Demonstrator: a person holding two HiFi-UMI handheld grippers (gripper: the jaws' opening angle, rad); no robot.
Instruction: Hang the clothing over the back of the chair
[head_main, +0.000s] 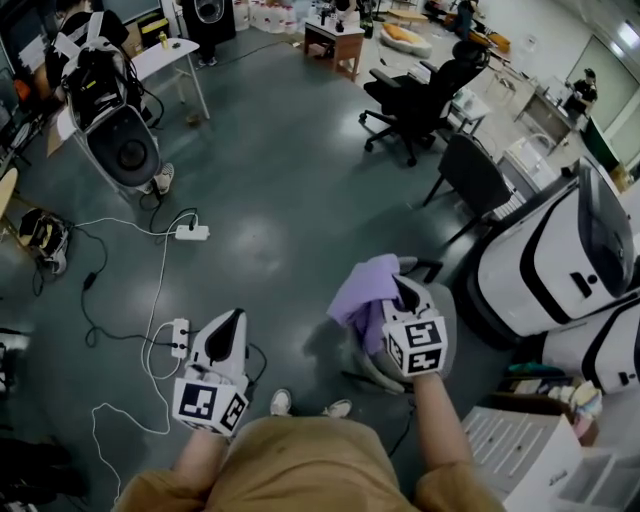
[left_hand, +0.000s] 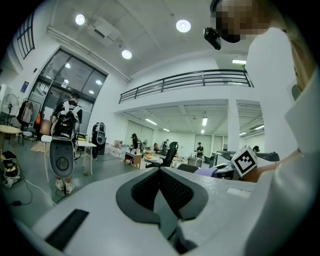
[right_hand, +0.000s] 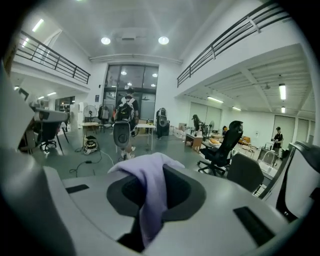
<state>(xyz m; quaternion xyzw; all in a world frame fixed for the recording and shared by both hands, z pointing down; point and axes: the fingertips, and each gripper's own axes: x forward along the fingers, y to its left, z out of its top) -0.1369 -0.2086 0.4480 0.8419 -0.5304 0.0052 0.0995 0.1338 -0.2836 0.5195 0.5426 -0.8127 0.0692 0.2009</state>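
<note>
My right gripper (head_main: 400, 292) is shut on a lavender piece of clothing (head_main: 360, 290), which bunches over its tips and hangs to the left. In the right gripper view the cloth (right_hand: 150, 192) drapes over and down between the jaws. A light grey chair (head_main: 450, 305) sits directly under that gripper, mostly hidden by it. My left gripper (head_main: 236, 320) is lower left, apart from the cloth, its jaws together with nothing in them (left_hand: 162, 195). A dark chair (head_main: 478, 175) stands farther ahead to the right.
A black office chair (head_main: 420, 95) stands beyond. Large white machine housings (head_main: 560, 260) crowd the right side. Cables and a power strip (head_main: 180, 338) lie on the floor at left. A white stand with a round speaker-like face (head_main: 120, 140) is at far left. Boxes (head_main: 530, 445) sit at lower right.
</note>
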